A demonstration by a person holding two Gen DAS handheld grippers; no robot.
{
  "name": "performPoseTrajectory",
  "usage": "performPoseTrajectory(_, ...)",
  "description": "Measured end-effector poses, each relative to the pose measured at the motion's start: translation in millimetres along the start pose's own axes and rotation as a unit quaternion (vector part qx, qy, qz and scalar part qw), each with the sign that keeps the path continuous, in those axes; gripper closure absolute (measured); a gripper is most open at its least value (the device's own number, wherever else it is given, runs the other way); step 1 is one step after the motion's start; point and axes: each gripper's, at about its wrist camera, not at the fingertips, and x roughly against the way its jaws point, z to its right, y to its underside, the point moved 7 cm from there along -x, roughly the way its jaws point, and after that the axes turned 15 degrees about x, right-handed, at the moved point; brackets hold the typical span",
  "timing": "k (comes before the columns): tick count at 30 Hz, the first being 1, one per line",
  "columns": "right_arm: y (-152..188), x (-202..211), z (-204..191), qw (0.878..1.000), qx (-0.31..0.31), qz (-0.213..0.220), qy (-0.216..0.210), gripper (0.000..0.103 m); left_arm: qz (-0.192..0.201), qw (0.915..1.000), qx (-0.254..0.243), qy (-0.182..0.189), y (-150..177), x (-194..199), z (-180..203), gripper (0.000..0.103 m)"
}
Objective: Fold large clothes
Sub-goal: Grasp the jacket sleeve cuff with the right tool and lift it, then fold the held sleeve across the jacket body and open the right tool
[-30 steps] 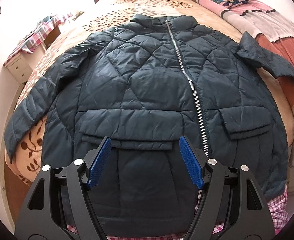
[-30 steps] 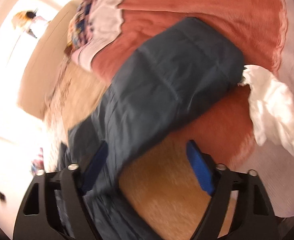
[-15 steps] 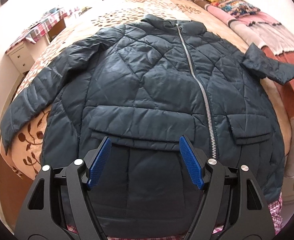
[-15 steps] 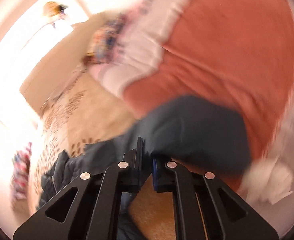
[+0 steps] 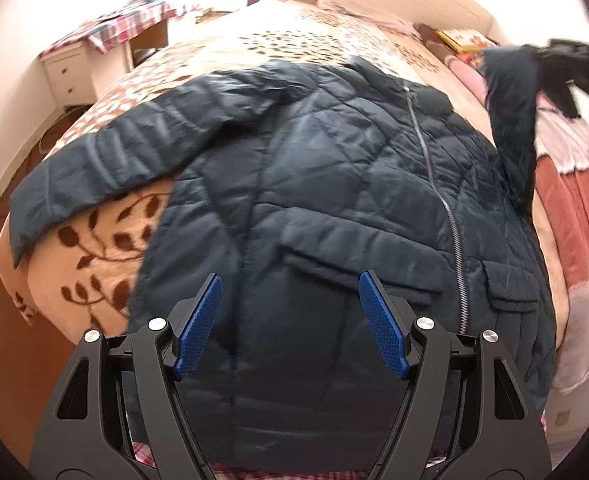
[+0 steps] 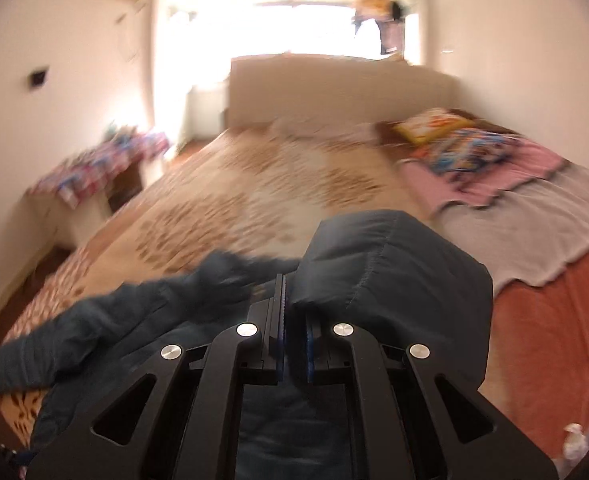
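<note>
Leaf-print bedspread (image 5: 254, 52) carries the jacket (image 5: 314, 184); left gripper (image 5: 290, 320) fingers spread, right gripper (image 6: 293, 312) fingers pinching its sleeve (image 6: 390, 264).

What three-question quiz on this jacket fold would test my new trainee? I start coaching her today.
1. True or false: the left gripper is open.
2. Which part of the jacket does the right gripper hold: (a) collar, (b) sleeve, (c) hem?
3. Fill in: the zipper is ____.

Key: 1 true; 2 b; 3 closed.
</note>
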Motion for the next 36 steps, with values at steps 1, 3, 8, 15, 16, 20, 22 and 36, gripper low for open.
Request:
performPoseTrajectory(1, 1, -13, -21, 1.000, 0.016, -0.011, -0.004, 0.094, 0.001, 1.0000, 0.004, 0.000, 0, 0, -5, 0.032)
performPoseTrajectory(3, 13, -40, -59, 0.998, 0.048, -0.040, -0.010, 0.094, 0.003, 0.9999, 0.015, -0.004, -4, 1, -19, 0.032)
performPoseTrajectory(8, 60, -90, -117, 0.986, 0.078, -0.142, -0.042, 0.094, 0.003, 0.9992, 0.038, -0.009, -9, -2, -43, 0.032)
performPoseTrajectory(15, 84, -90, -128, 0.973, 0.037, -0.173, -0.147, 0.023, -0.008, 0.9987, 0.051, -0.007, -10, -13, -52, 0.032)
performPoseTrajectory(16, 85, -85, -124, 0.972, 0.019, -0.173, -0.159, 0.023, -0.008, 0.9987, 0.050, -0.006, -10, -13, -51, 0.032)
performPoseTrajectory(20, 94, -51, -100, 0.965, -0.051, -0.153, -0.206, 0.023, -0.009, 0.9991, 0.041, -0.002, -7, -13, -46, 0.032)
performPoseTrajectory(22, 100, -32, -81, 0.961, -0.092, -0.138, -0.220, 0.023, -0.011, 0.9991, 0.040, -0.002, -6, -13, -45, 0.032)
performPoseTrajectory(36, 156, -69, 33, 0.857, -0.445, -0.154, -0.209, 0.058, -0.007, 0.9994, 0.035, 0.003, -3, -9, -41, 0.032)
